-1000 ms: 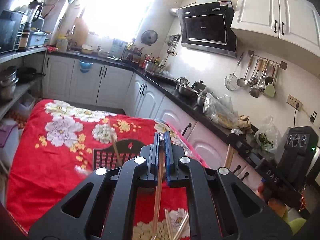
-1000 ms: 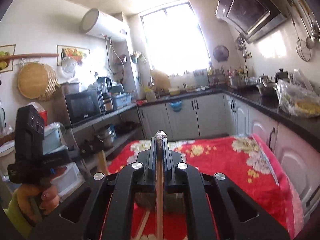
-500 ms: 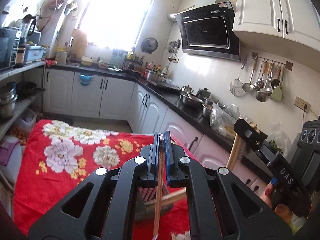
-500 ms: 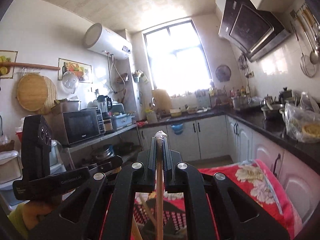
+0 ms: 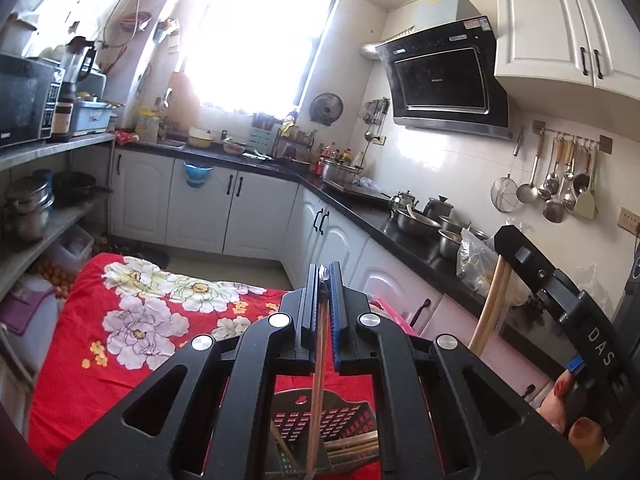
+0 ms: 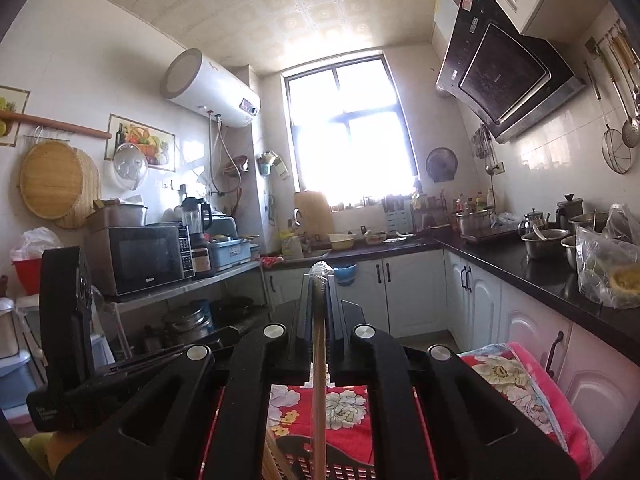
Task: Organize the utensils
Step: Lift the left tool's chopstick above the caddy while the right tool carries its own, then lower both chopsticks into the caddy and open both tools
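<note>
My left gripper (image 5: 323, 276) is shut on a wooden chopstick (image 5: 317, 392) that hangs down into a dark perforated utensil basket (image 5: 344, 420) on the red floral cloth. Several chopsticks (image 5: 352, 446) lie in that basket. My right gripper (image 6: 319, 278) is shut on another wooden chopstick (image 6: 318, 400), held upright above the same basket (image 6: 344, 468). The right gripper also shows in the left wrist view (image 5: 500, 276), to the right, with its chopstick pointing down. The left gripper's body shows at the left of the right wrist view (image 6: 64, 344).
The red floral cloth (image 5: 120, 320) covers a low table. White cabinets with a black counter (image 5: 360, 216) run along the right and back. Metal shelves with a microwave (image 6: 136, 260) and pots stand at the left. Ladles hang on the right wall (image 5: 560, 184).
Both grippers have risen and tilted upward, each still holding its chopstick. The basket has dropped to the bottom of both views, and more of the ceiling and walls shows.
</note>
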`<state>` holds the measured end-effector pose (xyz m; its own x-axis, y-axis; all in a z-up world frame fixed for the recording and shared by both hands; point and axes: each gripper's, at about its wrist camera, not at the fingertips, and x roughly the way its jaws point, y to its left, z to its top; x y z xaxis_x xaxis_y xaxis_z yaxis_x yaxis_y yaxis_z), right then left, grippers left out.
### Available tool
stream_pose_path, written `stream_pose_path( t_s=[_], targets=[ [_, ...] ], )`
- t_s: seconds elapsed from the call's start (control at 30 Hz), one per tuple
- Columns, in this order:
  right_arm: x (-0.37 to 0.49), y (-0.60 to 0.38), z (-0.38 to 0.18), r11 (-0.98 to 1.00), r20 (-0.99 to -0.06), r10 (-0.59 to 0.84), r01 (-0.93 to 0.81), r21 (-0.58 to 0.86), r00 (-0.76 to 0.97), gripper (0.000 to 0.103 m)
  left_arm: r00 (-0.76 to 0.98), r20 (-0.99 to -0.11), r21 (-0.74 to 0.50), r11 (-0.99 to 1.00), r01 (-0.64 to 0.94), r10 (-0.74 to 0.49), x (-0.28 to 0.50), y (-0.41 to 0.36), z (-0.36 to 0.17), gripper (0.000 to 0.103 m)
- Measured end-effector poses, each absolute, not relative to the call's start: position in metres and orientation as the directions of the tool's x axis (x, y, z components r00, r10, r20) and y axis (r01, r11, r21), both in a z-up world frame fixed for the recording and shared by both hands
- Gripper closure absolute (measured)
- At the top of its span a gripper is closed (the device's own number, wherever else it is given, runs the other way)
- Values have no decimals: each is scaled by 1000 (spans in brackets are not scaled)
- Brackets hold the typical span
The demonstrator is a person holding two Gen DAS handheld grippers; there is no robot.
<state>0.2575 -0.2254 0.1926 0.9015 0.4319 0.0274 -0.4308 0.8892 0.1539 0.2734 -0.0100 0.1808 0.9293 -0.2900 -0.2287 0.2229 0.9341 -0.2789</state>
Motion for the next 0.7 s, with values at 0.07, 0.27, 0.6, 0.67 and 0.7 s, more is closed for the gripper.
stream_pose_path(
  t_s=[0.07,0.27,0.6,0.67,0.7],
  targets=[
    [263,-223,188,891,22,428,-426,157,904,97,931,-227,-285,934,216,-284,278,-9,176,101],
    [279,-220,175,901,0,402,-396,175,916,97,944,-191,-282,936,209,-269,284,-10,169,101],
    [300,-216,164,922,5,357,-353,160,934,97,957,-168,-300,937,179,-236,299,-12,163,101],
    [304,-215,162,930,11,337,-335,150,941,97,961,-160,-286,942,174,-226,301,-15,159,101],
    [306,-214,159,934,14,327,-326,147,945,97,960,-160,-283,942,178,-230,301,-17,157,101]
  ],
)
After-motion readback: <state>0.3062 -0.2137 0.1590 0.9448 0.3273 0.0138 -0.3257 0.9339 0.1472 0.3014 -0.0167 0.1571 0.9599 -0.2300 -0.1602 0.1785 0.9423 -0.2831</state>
